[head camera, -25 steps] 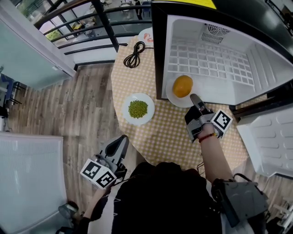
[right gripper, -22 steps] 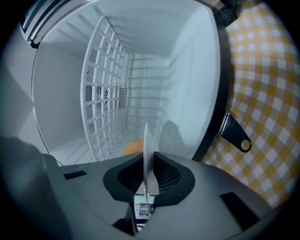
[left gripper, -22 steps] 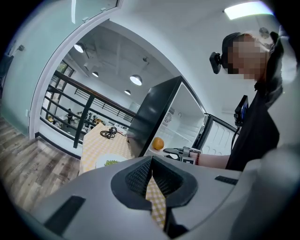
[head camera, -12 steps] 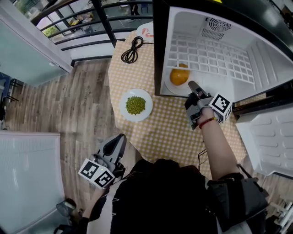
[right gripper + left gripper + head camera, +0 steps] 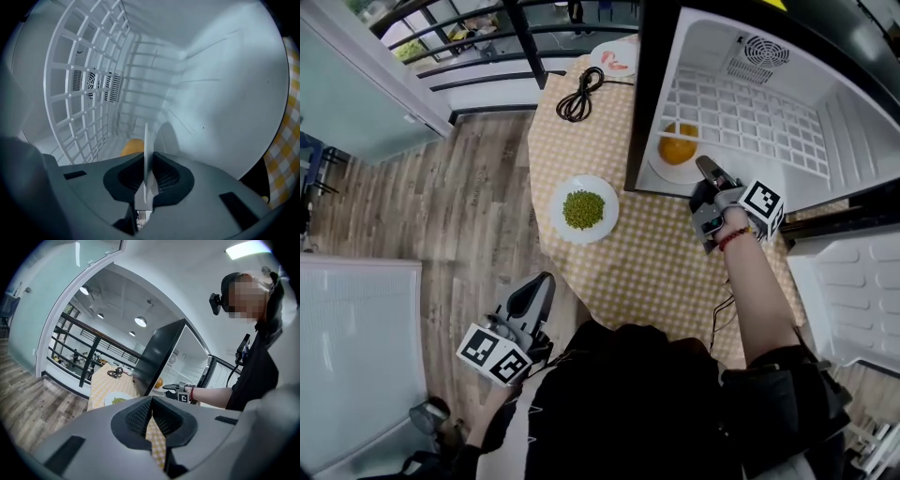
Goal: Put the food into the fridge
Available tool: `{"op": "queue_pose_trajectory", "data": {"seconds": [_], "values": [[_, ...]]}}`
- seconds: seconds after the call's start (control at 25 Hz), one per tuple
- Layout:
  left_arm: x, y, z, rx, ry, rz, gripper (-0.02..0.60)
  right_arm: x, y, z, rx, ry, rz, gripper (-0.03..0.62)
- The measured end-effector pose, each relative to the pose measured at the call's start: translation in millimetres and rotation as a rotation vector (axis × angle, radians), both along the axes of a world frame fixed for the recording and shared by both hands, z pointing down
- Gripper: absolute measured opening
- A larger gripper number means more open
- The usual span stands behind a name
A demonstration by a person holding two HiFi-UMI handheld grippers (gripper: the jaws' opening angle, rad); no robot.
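Placing step: right tongs point(image 5: 705, 169) clamped on rim of plate point(image 5: 673, 173) carrying orange point(image 5: 678, 148), just inside fridge point(image 5: 787, 173). Left tongs point(image 5: 542, 286) closed, empty. Next, likely: lower, release, withdraw; peas plate point(image 5: 584, 210) on surface point(image 5: 656, 272) to follow.

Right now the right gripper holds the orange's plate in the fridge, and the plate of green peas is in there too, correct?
No. The plate of green peas sits outside the fridge, on the checked table, as the head view shows. The right gripper does hold the white plate with the orange in the fridge.
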State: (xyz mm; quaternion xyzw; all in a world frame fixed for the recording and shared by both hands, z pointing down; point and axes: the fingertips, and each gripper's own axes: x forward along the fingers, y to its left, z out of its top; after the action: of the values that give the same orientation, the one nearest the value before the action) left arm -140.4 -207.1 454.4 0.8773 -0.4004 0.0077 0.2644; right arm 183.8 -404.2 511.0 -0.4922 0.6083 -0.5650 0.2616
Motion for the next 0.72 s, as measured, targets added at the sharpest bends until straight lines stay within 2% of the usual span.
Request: {"op": "queue_pose_trajectory", "data": {"seconds": [0.28,0.72], "values": [[-4,0,4,-0.005,0.011,-0.004,0.012,0,-4,-3,-0.02,0.051,0.009,0.037],[-7,2,3,-0.001,0.023,-0.012,0.012,-1,-14,-6,-0.066,0.335,-0.018,0.032]]}}
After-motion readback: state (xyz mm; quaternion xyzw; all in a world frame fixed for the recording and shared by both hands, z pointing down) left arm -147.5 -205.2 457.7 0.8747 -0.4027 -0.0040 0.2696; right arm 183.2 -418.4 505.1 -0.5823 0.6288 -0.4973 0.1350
